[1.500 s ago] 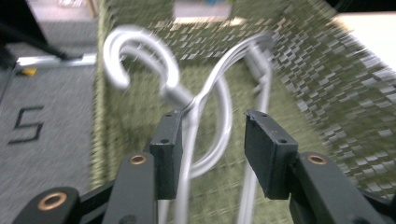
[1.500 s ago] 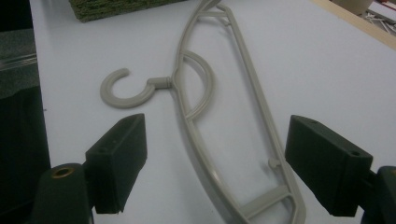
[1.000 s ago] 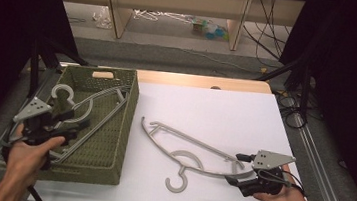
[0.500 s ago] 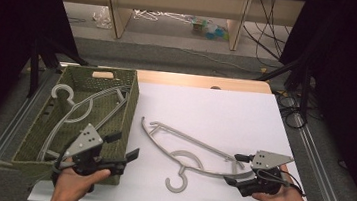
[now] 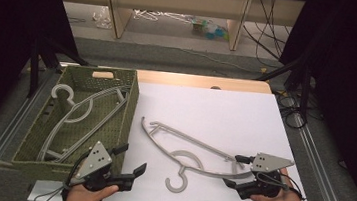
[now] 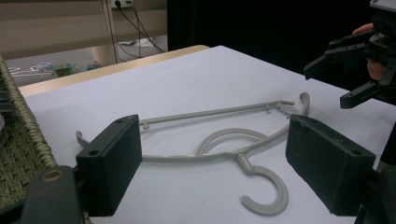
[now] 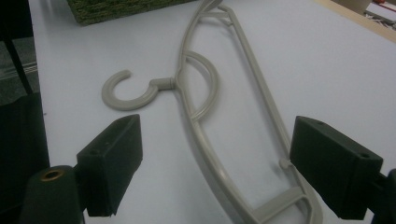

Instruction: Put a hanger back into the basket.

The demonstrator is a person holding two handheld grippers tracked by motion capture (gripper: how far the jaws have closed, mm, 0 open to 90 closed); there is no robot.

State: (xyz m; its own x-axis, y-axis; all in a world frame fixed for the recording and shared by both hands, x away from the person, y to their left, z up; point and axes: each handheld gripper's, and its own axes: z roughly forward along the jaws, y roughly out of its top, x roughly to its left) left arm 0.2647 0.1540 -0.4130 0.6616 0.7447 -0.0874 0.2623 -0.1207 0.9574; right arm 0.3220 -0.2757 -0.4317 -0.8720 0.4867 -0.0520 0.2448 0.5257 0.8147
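A grey plastic hanger (image 5: 189, 147) lies flat on the white table (image 5: 225, 110), hook toward the front edge. My left gripper (image 5: 132, 158) hovers by the basket's near right corner and points at the hook. Its jaws have just been opening and hold nothing; the hanger (image 6: 219, 140) lies beyond them. My right gripper (image 5: 233, 170) sits at the hanger's right end. Its jaws have also just been opening and straddle that end (image 7: 280, 205) without touching it. In the left gripper view, the right gripper (image 6: 327, 86) shows at the far right.
A green woven basket (image 5: 128, 100) stands at the table's left and holds another grey hanger (image 5: 79, 115). Metal rails run along both sides of the table. Cables and shelving lie on the floor behind it.
My left gripper has come away from the hanger in the basket and moved right and down to the table's front. Its jaws stand wider. The right gripper has stayed put.
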